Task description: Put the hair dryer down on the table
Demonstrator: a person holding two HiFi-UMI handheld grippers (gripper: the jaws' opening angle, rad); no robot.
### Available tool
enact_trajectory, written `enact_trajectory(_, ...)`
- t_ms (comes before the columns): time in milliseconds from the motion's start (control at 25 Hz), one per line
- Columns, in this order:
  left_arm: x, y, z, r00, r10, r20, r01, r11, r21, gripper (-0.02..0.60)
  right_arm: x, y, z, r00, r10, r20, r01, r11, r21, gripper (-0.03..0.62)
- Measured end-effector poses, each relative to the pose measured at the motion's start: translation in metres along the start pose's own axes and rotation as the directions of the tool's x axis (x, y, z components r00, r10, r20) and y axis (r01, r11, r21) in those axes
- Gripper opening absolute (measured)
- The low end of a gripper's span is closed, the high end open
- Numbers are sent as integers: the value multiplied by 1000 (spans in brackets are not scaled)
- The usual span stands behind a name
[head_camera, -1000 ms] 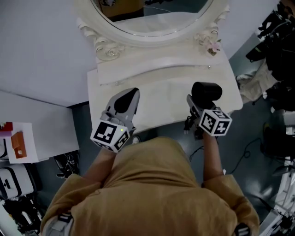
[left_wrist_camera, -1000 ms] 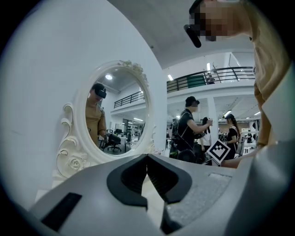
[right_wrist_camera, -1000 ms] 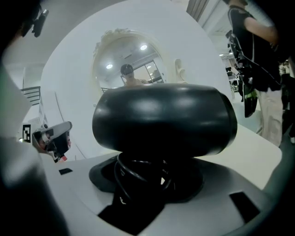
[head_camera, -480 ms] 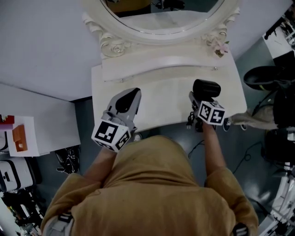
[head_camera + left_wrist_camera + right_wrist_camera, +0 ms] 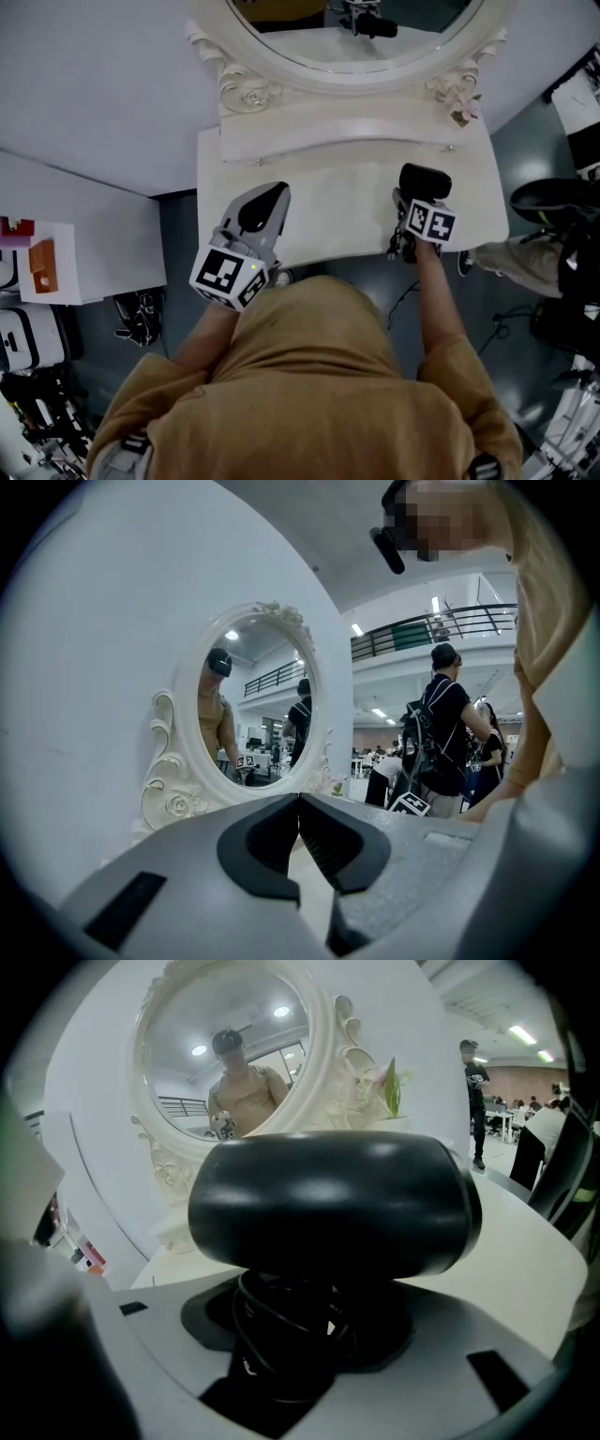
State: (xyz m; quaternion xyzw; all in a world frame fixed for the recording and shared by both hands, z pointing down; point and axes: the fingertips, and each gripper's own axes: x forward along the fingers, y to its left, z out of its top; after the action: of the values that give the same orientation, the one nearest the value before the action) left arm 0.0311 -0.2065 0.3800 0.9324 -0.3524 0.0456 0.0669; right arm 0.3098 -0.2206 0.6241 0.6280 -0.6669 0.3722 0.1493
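A black hair dryer (image 5: 424,180) is clamped by its cord-wrapped handle in the wide-set jaws of the right gripper (image 5: 411,208), at the front right corner of the white dressing table (image 5: 337,206); whether it touches the top is unclear. The left gripper (image 5: 267,199), jaws together and empty, hovers over the table's front left. The set-down looks under way: next, rest the dryer flat, then open the jaws.

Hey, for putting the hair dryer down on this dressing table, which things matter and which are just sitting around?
Part of the job:
- black hair dryer
- right gripper, clamped on its cord-wrapped handle
- white table

Just lying about:
- oval mirror
- pink flower ornament on its frame
- left gripper, shut and empty
- orange item off to the left
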Motion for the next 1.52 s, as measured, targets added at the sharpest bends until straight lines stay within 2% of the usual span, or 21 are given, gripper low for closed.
enact_trajectory(280, -14, 12, -5, 999, 38, -11, -38, 999, -9, 5, 19, -6, -12, 999, -3, -41, 5, 998, 63, 236)
enact_trajectory(480, -24, 20, -6, 998, 59, -18, -59, 998, -12, 5, 30, -15, -15, 991, -84, -108, 90, 995, 48, 238)
enact_trajectory(840, -35, 26, -6, 997, 70, -15, -70, 997, -13, 5, 42, -19, -21, 967, -178, -183, 181, 983, -1, 239)
enact_trajectory(1280, -51, 25, -9, 997, 80, -21, -80, 997, -17, 5, 55, -14, -27, 946, -222, -236, 207, 974, -87, 243)
enact_trajectory(1520, -62, 28, -12, 995, 96, -28, -96, 995, -19, 5, 59, -14, -29, 937, -232, -261, 212, 972, -100, 245)
